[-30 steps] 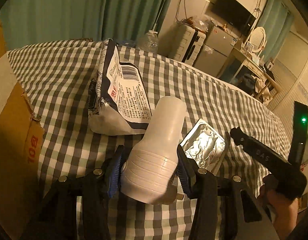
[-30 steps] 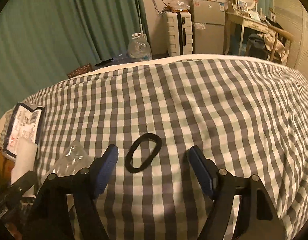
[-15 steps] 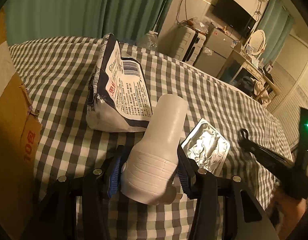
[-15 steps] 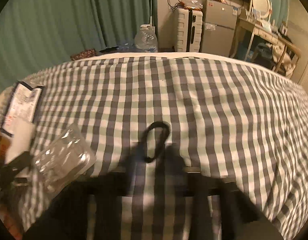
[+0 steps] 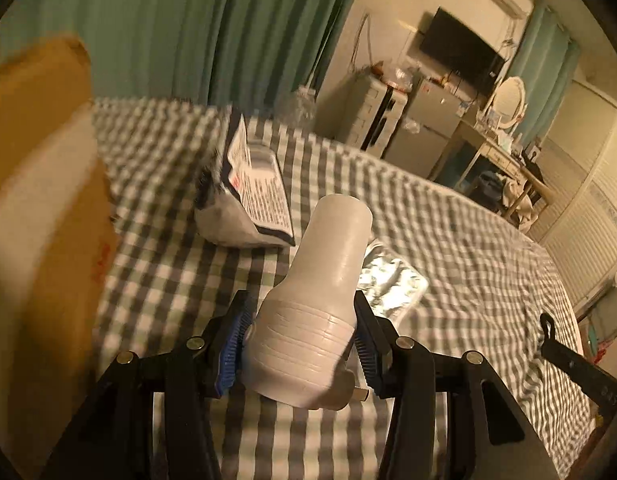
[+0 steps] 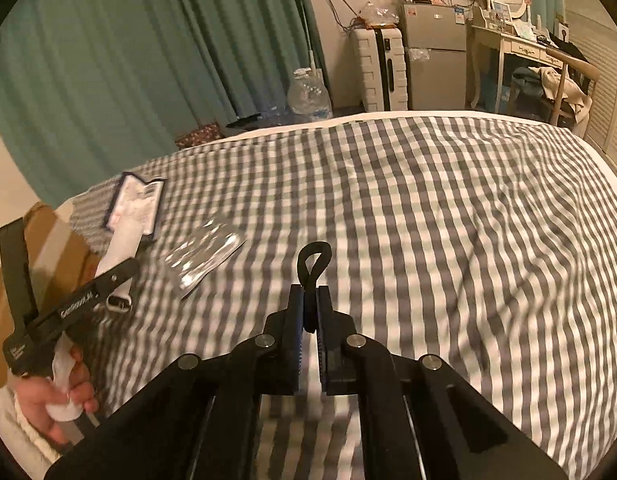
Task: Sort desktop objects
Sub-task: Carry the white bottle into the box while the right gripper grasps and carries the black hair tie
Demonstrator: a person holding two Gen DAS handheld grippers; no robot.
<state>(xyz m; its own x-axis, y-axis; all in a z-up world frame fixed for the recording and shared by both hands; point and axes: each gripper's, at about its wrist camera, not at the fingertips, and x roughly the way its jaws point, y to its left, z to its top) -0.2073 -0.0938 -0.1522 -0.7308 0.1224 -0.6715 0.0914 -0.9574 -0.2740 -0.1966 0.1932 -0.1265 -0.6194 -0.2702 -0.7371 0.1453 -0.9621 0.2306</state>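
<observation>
My left gripper is shut on a white plastic bottle and holds it above the checked cloth. It also shows in the right wrist view, near the cardboard box. My right gripper is shut on a black hair band, pinched flat and lifted off the cloth. The band and right gripper show at the right edge of the left wrist view. A white and blue snack bag and a clear blister pack lie on the cloth.
A brown cardboard box stands at the left edge of the cloth. Beyond the far edge are a water bottle, a white suitcase and green curtains.
My right gripper closed on the hair band and lifted it off the cloth. My left gripper, still holding the bottle, moved left toward the cardboard box.
</observation>
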